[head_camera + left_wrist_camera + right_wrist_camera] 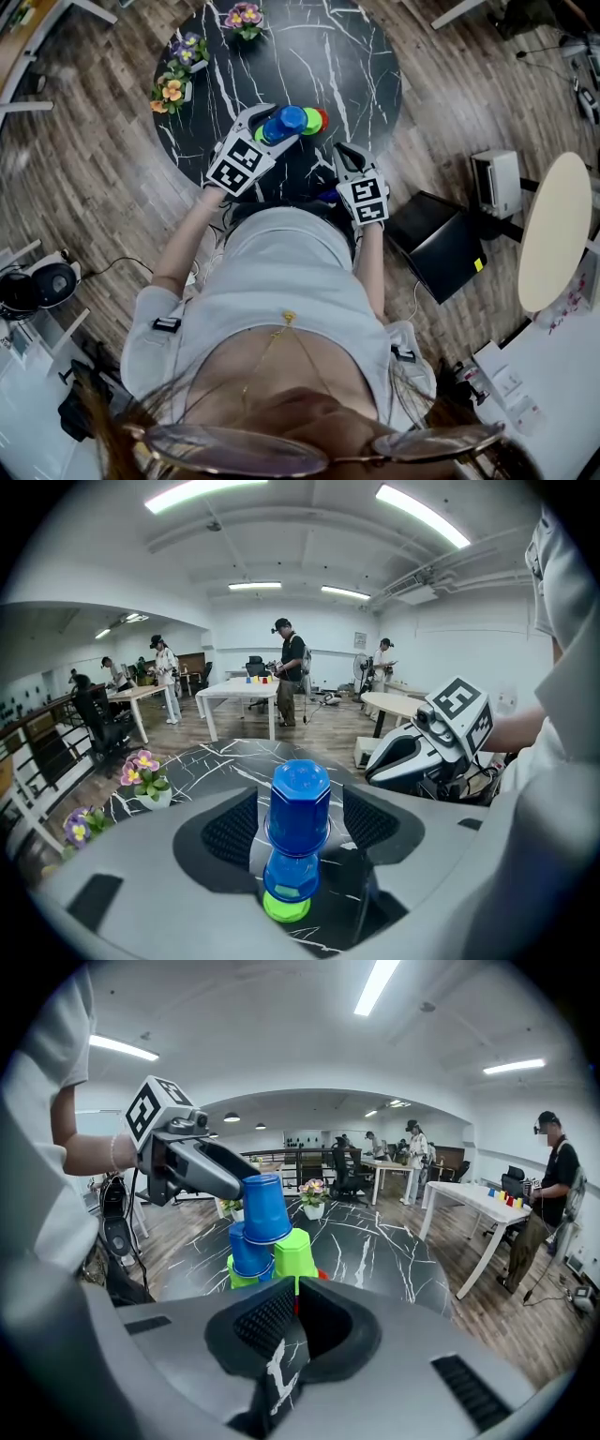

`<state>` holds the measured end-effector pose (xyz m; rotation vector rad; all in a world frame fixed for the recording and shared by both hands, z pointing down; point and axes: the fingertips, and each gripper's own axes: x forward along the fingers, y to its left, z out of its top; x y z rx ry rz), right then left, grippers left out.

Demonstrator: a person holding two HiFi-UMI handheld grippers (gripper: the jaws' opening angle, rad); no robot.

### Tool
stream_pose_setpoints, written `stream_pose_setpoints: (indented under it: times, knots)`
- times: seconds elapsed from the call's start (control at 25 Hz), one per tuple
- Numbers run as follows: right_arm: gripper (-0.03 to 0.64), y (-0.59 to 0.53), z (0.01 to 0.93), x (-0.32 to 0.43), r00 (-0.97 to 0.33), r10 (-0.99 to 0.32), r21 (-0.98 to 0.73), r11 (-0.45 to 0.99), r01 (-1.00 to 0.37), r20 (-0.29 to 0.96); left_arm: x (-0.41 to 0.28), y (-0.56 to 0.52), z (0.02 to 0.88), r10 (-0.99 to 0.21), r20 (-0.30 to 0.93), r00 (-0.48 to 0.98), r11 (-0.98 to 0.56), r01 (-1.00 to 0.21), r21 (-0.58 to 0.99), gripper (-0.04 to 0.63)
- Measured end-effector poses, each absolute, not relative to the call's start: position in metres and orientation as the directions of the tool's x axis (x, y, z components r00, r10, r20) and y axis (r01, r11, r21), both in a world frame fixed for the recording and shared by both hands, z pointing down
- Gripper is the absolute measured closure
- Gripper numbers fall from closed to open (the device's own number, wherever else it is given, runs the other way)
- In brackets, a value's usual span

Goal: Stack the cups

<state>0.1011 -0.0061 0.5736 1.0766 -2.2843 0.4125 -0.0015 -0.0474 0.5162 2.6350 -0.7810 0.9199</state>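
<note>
While your left gripper (300, 829) stands wide open, the upside-down top blue cup (300, 799) sits between its jaws, clear of both pads. It rests on a second blue cup (291, 878) over the green cups (296, 1252) on the black marble table (356, 66). Your right gripper (292, 1309) is closed and empty, near the stack.

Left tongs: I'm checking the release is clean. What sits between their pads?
The top blue cup, upside down on a lower blue cup, stands between the left tongs' open pads, touching neither, as the left gripper view shows.
</note>
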Motion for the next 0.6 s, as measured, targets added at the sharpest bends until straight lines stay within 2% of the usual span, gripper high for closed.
stream_pose_setpoints:
  times: [0.6]
  knots:
    - [0.594, -0.017, 0.566, 0.091, -0.534, -0.617, -0.009, 0.65, -0.76, 0.578, -0.023, -0.033, 0.528, -0.458, 0.622, 0.636, -0.751, -0.65, 0.112, 0.313]
